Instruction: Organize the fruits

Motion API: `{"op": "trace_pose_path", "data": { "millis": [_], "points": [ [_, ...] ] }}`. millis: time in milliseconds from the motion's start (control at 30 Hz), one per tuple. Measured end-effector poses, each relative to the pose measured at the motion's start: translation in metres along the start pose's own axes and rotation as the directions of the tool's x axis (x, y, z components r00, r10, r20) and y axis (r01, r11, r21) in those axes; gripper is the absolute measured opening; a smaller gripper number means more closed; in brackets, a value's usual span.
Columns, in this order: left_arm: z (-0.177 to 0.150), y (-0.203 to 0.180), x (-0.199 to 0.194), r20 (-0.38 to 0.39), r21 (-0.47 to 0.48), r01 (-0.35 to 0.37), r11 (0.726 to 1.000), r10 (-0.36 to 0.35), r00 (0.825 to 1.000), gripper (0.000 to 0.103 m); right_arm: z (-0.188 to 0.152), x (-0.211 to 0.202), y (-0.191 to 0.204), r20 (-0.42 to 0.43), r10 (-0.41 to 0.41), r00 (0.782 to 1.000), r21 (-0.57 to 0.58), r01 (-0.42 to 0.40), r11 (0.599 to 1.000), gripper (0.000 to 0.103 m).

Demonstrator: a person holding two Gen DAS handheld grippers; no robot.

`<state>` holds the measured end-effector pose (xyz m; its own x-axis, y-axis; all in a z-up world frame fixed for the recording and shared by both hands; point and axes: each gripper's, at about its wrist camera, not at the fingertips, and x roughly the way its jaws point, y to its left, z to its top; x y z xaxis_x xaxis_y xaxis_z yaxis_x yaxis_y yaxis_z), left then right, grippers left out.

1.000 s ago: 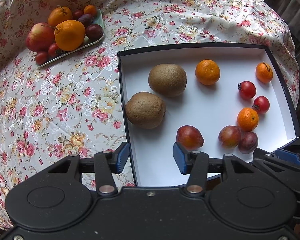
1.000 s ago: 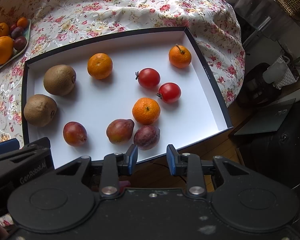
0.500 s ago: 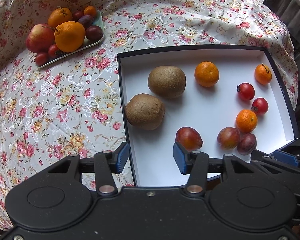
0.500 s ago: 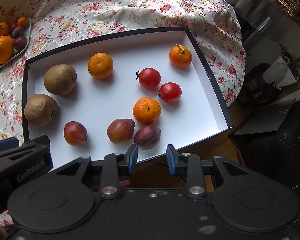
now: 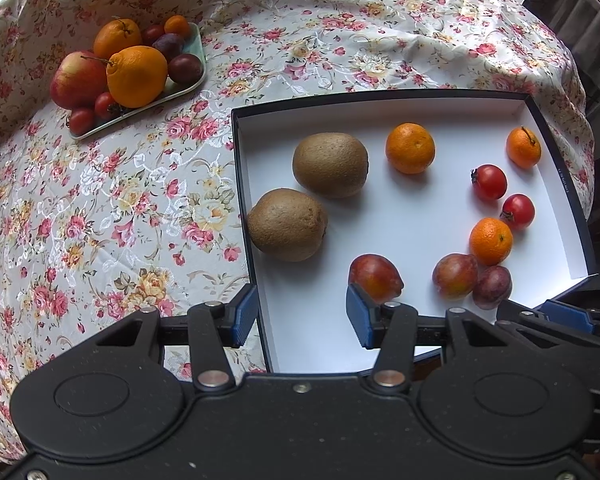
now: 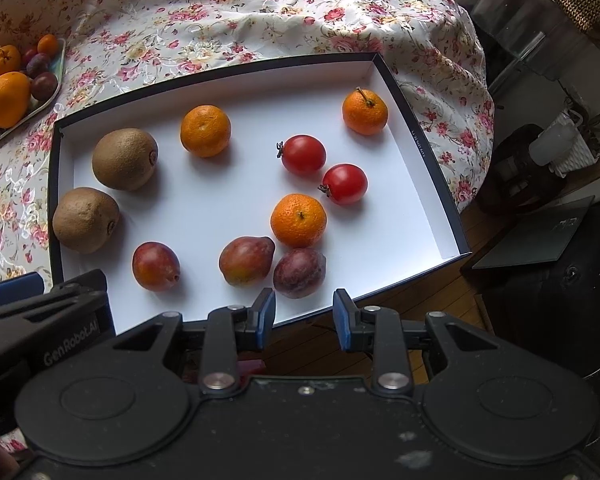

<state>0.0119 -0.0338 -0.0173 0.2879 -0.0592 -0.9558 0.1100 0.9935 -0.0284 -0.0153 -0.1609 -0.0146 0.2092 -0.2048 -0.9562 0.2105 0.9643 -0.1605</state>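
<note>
Almost nothing differs. In the left wrist view the whole scene has slid a trace downward and to the left: the box [image 5: 400,220], the fruit [image 5: 330,164] inside it and the plate [image 5: 176,88] beyond the box's far left corner all sit slightly lower than a second ago. In the right wrist view the box [image 6: 220,184] and its fruit have drifted a hair to the right. These shifts are very small.
</note>
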Motion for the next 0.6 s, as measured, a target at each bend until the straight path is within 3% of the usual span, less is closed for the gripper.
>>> {"op": "trace_pose_path", "data": {
  "millis": [600],
  "points": [
    [0.0004,-0.0006,0.0003,-0.001,0.001,0.003,1.0,-0.003,1.0,0.057,0.0009,0.0014,-0.0007,-0.014,0.018,1.0,0.015,-0.018,1.0,0.031]
  ]
}}
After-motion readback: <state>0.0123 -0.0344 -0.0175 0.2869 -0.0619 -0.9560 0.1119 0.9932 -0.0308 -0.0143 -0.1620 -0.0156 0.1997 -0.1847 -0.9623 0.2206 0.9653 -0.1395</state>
